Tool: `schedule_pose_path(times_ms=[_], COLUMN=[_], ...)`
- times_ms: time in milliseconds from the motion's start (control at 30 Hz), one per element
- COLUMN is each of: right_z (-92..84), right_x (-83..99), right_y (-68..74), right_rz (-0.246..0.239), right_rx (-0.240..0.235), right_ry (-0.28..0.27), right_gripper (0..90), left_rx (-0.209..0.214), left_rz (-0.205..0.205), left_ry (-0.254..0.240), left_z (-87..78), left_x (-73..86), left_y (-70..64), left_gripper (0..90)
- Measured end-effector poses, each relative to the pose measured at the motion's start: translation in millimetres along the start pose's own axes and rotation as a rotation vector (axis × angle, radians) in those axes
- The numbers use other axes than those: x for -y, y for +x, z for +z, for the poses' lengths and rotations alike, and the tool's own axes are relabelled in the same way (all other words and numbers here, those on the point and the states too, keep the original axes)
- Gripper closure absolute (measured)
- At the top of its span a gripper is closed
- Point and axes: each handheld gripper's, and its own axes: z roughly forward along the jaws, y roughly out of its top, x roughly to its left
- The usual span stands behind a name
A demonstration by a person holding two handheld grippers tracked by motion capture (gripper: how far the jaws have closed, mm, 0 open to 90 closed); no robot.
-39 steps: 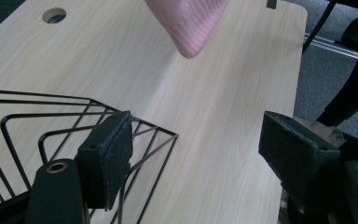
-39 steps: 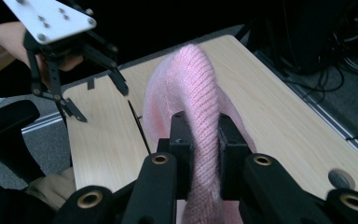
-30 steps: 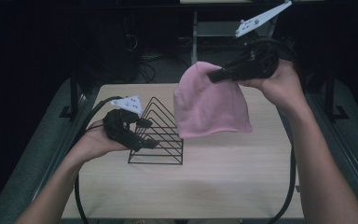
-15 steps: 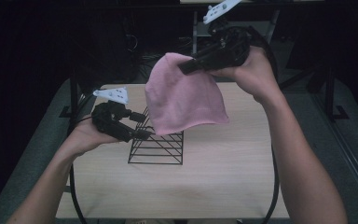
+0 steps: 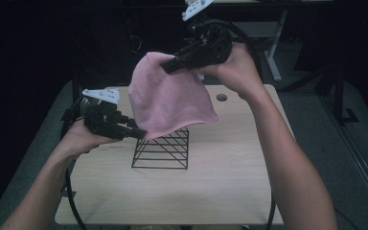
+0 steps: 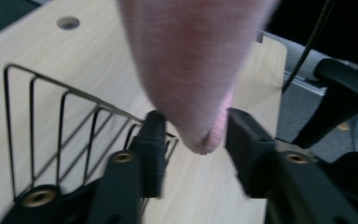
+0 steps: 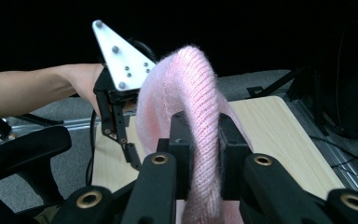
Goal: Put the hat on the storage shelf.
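A pink knit hat [image 5: 170, 100] hangs in the air above a black wire rack [image 5: 163, 151] on the table. My right gripper [image 5: 167, 67] is shut on the hat's top edge; in the right gripper view the knit [image 7: 200, 93] is pinched between its pads. My left gripper [image 5: 141, 134] is at the hat's lower left corner, left of the rack. In the left gripper view that corner [image 6: 191, 70] hangs between the jaws [image 6: 193, 135], which have just been closing. The pads flank the fabric without visibly squeezing it.
The wooden table [image 5: 220, 191] has a round cable hole [image 5: 222, 97] at its far right. The wire rack [image 6: 51, 116] stands close to my left gripper. Dark floor, table legs and cables surround the table.
The right hand has carried the hat leftward until it hangs over the rack. The left gripper's jaws have narrowed around the hat's lower corner.
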Motion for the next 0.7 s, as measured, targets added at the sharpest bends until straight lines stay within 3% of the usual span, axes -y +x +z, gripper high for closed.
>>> schedule_pose_path(times_ms=[200, 533, 567, 700], right_z=[6.2, 15.1, 18.7, 25.1], right_x=[-1.7, 6.0, 9.8, 17.7], right_y=[-2.2, -9.3, -12.7, -18.4], right_rz=[-0.005, 0.023, 0.036, 0.054], right_rx=[-0.011, 0.010, 0.010, 0.014], right_ry=[-0.009, -0.017, -0.014, -0.008], right_gripper=[79.3, 79.2, 79.2, 79.2], left_rx=[0.019, -0.047, -0.060, -0.081], left_rz=[-0.001, -0.003, -0.024, -0.040], left_ry=[-0.018, 0.011, 0.023, 0.043], left_z=[-4.9, -7.4, -6.3, -2.7], left_x=[4.4, 7.9, 9.7, 12.7], left_y=[1.6, 8.9, 11.4, 17.4], left_gripper=[82.3, 84.5, 84.6, 84.7])
